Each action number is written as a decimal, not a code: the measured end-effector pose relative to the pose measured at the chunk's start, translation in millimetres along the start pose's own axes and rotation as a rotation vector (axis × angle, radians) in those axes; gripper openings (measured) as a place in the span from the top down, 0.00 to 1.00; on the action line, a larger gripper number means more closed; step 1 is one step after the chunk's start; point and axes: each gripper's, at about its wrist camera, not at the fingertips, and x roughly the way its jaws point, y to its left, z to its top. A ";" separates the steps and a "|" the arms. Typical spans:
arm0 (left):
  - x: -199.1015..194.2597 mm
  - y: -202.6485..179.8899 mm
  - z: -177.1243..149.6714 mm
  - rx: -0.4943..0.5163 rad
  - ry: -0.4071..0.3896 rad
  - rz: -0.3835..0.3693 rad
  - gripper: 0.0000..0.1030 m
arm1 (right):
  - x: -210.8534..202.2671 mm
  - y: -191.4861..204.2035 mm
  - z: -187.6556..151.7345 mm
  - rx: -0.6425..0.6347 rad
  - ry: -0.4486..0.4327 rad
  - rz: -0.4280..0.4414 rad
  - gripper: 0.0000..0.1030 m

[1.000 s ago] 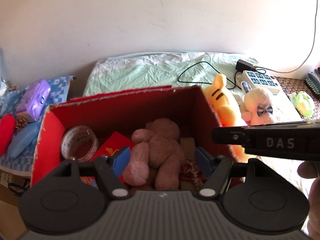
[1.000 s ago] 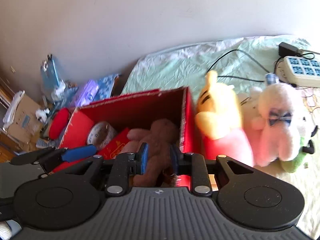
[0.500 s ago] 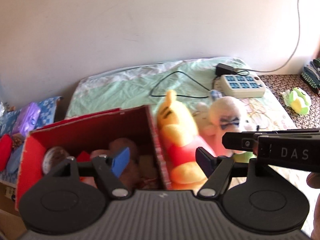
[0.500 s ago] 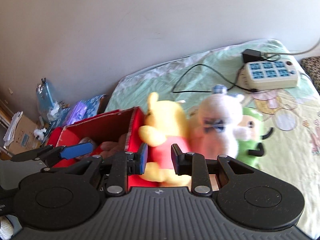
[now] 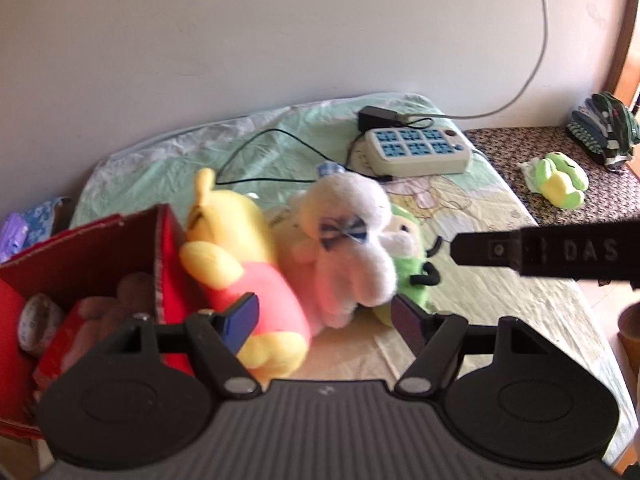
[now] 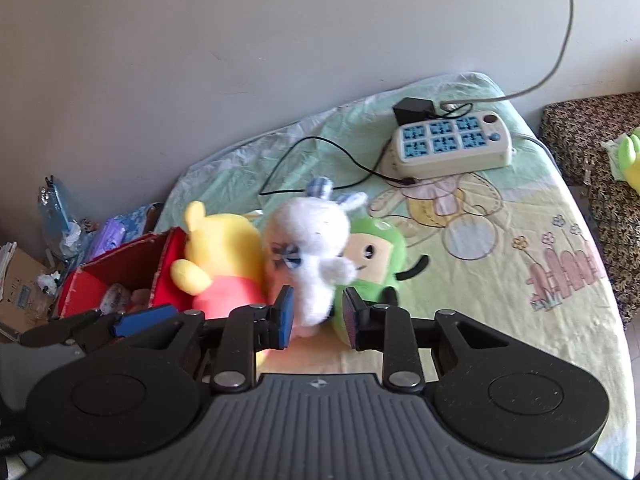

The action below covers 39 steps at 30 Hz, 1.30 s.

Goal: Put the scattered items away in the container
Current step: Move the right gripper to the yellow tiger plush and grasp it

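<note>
Red box [image 5: 132, 256] shifted left, plush toys [image 5: 344, 240] ahead

You have a white power strip [image 6: 452, 145] on the pale green sheet [image 6: 500, 240], its black adapter [image 6: 414, 110] just behind, and what may be folded clothes [image 5: 604, 128] far right.

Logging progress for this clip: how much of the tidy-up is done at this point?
Done: a brown teddy bear and a tape roll already lie in the red box. In hand: nothing; the left gripper and right gripper are both open and empty, facing the plush pile. Left: the yellow bear plush, white bunny plush and green plush on the bed beside the box.
</note>
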 end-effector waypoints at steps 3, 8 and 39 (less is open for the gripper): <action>6.0 -3.2 -10.3 0.000 0.007 -0.018 0.28 | 3.7 -10.0 0.2 0.003 0.021 0.004 0.72; 8.4 6.1 -23.5 -0.036 0.028 -0.015 0.28 | 15.0 -10.9 5.5 -0.012 0.041 0.045 0.72; 39.1 14.2 -43.7 -0.032 -0.041 0.142 0.07 | 166.3 101.0 29.4 -0.499 0.317 0.178 0.29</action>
